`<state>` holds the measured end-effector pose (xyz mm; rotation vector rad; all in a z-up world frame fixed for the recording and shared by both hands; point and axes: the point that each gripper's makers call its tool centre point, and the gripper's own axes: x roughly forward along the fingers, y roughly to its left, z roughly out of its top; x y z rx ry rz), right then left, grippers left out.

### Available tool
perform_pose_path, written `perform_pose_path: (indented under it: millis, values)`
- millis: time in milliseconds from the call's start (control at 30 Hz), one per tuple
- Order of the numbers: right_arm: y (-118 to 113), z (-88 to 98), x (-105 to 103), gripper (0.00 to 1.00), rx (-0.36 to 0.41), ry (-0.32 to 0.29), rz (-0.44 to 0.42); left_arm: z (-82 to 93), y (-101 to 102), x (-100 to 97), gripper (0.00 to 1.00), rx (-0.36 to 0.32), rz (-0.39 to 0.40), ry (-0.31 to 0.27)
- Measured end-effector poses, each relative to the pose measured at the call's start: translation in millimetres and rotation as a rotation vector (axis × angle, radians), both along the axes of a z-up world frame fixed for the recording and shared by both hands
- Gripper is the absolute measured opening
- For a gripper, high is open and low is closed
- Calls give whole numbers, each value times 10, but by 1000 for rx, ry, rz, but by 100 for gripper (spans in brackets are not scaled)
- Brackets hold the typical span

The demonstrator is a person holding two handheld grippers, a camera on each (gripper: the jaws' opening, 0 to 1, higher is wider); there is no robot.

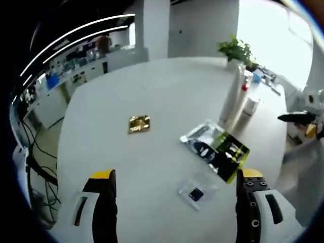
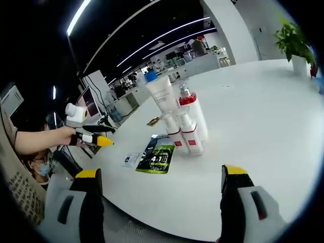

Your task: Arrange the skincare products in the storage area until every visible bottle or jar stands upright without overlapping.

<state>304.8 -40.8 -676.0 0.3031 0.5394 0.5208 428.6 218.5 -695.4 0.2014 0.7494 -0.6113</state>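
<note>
A cluster of white skincare bottles point(image 2: 181, 119) stands upright and close together on the round white table point(image 2: 253, 116). It holds a tall white tube point(image 2: 162, 93), a pump bottle with a red collar point(image 2: 191, 109) and two small bottles with red bands point(image 2: 183, 135). The same bottles point(image 1: 237, 104) appear at the table's far right in the left gripper view. My left gripper point(image 1: 177, 177) is open above the near table edge, holding nothing. My right gripper point(image 2: 162, 174) is also open, well short of the bottles. A hand holds the left gripper point(image 2: 103, 135) off the table's left edge.
A black and green packet point(image 1: 218, 148) point(image 2: 158, 154), a small clear sachet point(image 1: 196, 191) point(image 2: 130, 159) and a gold sachet point(image 1: 138, 124) point(image 2: 154, 120) lie flat on the table. A potted plant point(image 1: 235, 50) point(image 2: 295, 43) stands at the far edge. Desks and cables lie beyond the table.
</note>
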Motion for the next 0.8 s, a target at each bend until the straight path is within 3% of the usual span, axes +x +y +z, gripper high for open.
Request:
perform_pose_path:
  millis: [800]
  values:
    - [-59,-46,24,98,-23,17,-32,-99,-110,655,95,38,-52,76]
